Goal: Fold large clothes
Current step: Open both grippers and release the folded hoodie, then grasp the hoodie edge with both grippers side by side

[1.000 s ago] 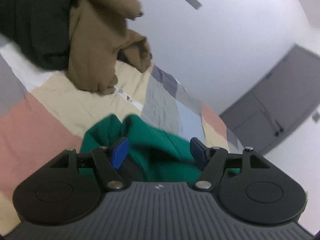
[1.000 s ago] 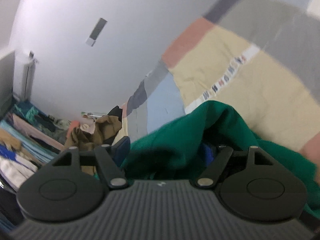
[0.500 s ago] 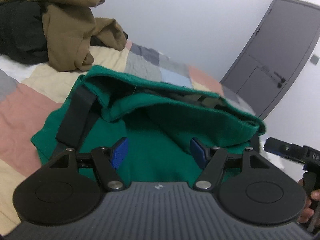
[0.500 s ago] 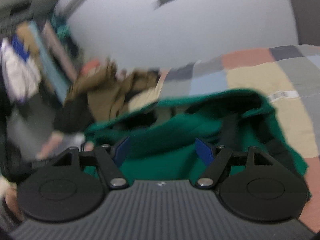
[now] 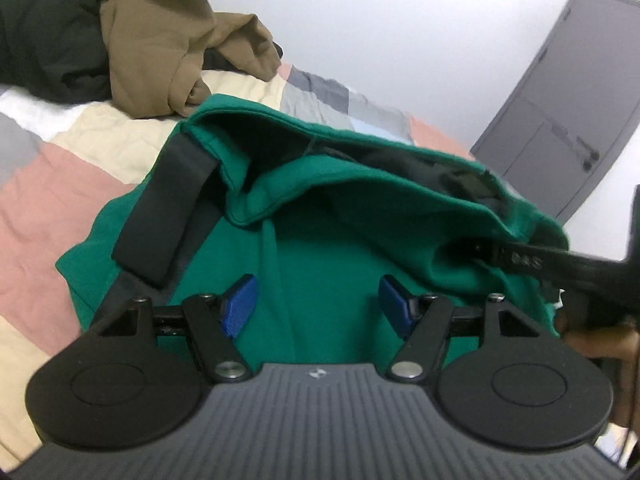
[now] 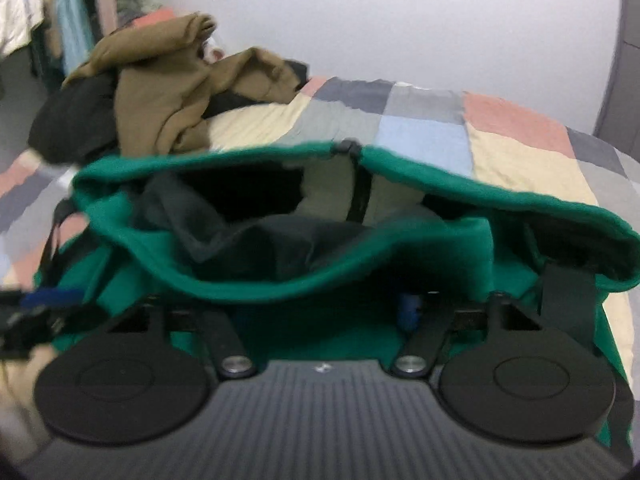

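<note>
A green garment (image 5: 332, 208) with dark lining and a black strap (image 5: 160, 216) lies on the patchwork bedspread (image 5: 48, 184), its opening gaping toward me. My left gripper (image 5: 316, 312) hovers open just over its near part, nothing between the blue pads. My right gripper (image 5: 532, 260) comes in from the right and pokes into the garment's right edge. In the right wrist view the green hem (image 6: 280, 288) drapes across the right gripper (image 6: 320, 312); its jaws are closing with cloth between them. One blue pad (image 6: 408, 312) shows, and the other is hidden. The left gripper (image 6: 40, 300) is a blur at that view's left edge.
A brown garment (image 5: 168, 40) and a black one (image 5: 40, 48) are heaped at the bed's far left. A grey door (image 5: 560, 120) stands at the right. Hanging clothes (image 6: 60, 8) fill the far left corner. A hand (image 5: 596, 344) holds the right gripper's handle.
Both views have rolled level. The bunched green garment now lies spread with its opening toward me. The right gripper swung in to its right edge, and the hem now covers its fingers.
</note>
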